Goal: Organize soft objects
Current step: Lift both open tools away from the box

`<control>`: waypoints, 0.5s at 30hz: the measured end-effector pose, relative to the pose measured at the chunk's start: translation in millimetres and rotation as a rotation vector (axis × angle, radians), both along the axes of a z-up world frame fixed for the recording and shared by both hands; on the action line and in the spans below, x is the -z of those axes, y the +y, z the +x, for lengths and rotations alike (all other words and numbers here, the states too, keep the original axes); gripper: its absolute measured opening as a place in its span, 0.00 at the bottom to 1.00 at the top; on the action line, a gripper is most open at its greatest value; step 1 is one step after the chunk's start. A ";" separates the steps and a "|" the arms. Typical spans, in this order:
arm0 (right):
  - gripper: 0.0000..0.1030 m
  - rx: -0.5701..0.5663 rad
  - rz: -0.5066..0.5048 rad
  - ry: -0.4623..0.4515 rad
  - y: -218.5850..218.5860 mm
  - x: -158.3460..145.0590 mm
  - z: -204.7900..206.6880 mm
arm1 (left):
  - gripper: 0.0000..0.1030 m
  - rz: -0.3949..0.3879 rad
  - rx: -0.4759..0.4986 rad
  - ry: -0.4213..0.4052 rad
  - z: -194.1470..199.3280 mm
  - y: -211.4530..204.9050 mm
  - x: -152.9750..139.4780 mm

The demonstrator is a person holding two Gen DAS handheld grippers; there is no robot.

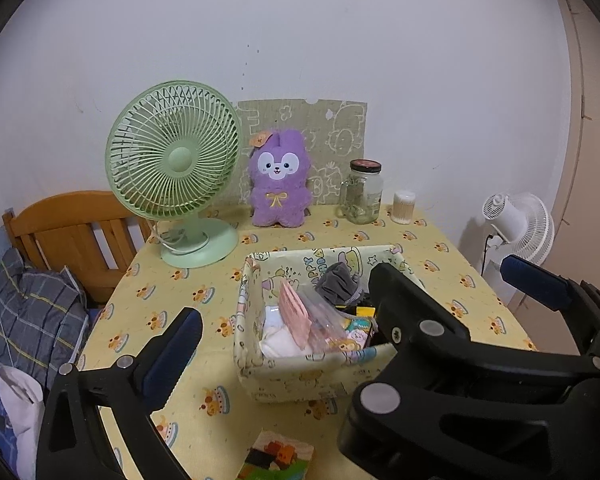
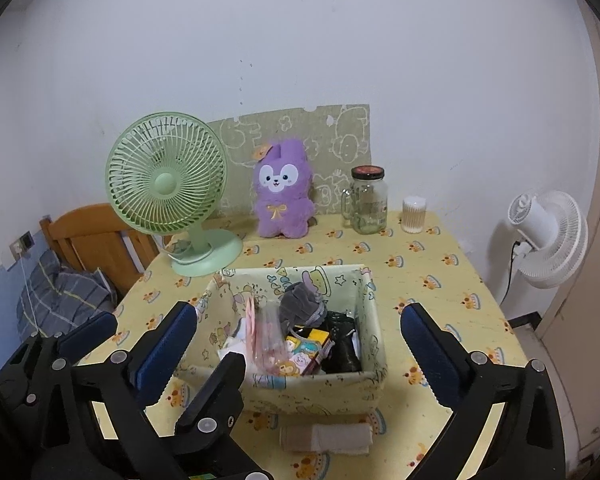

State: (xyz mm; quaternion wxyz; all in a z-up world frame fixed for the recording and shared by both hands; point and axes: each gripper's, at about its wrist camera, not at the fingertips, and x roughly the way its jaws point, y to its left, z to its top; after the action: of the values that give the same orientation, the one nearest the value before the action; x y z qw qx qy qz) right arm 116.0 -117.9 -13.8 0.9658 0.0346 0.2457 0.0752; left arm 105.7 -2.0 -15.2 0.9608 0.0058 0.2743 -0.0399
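- Fabric storage bin sits at the centre of the bench, open-topped, directly ahead of both grippers; judged to be the collection point for soft goods.
- Bin contents: a grey knitted item at 12 o'clock inside, a clear pouch with pink contents at 9 o'clock, white cloth under it, small printed packets at 6 o'clock, a black item at 3 o'clock. What the black item is made of cannot be made out.
- Rolled beige cloth lies on the bench at 6 o'clock of the bin, just beside its near wall, outside it; likely the next piece to go in.
- Purple plush rabbit stands upright at 12 o'clock, propped against the wall panel, well apart from the bin.
- Left gripper hovers at the bin's near rim, jaws spread, holding nothing.
- Right gripper hovers likewise, jaws spread wide astride the bin, empty.
- Green desk fan at 10 o'clock; glass jar and cotton-swab tub at 1 o'clock. Hard goods, judged outside the task.
- Printed box at 6 o'clock in the left wrist view.
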 end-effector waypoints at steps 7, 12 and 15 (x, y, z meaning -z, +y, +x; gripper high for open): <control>1.00 0.014 -0.018 -0.012 1.8 -4.3 -20.2 | 1.00 0.013 -0.001 -0.025 -21.3 -1.6 -3.6; 1.00 0.011 -0.023 -0.021 -0.3 -5.9 -32.9 | 1.00 0.005 0.017 -0.035 -34.0 -5.5 -4.3; 1.00 0.005 -0.022 -0.013 -2.4 -4.5 -39.7 | 1.00 0.008 0.025 -0.039 -39.5 -8.6 -4.3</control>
State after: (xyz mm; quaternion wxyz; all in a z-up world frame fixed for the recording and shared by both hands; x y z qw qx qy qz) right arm 76.3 -120.3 -9.3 0.9679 0.0239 0.2401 0.0703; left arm 66.2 -10.6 -10.9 0.9654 0.0138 0.2555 -0.0505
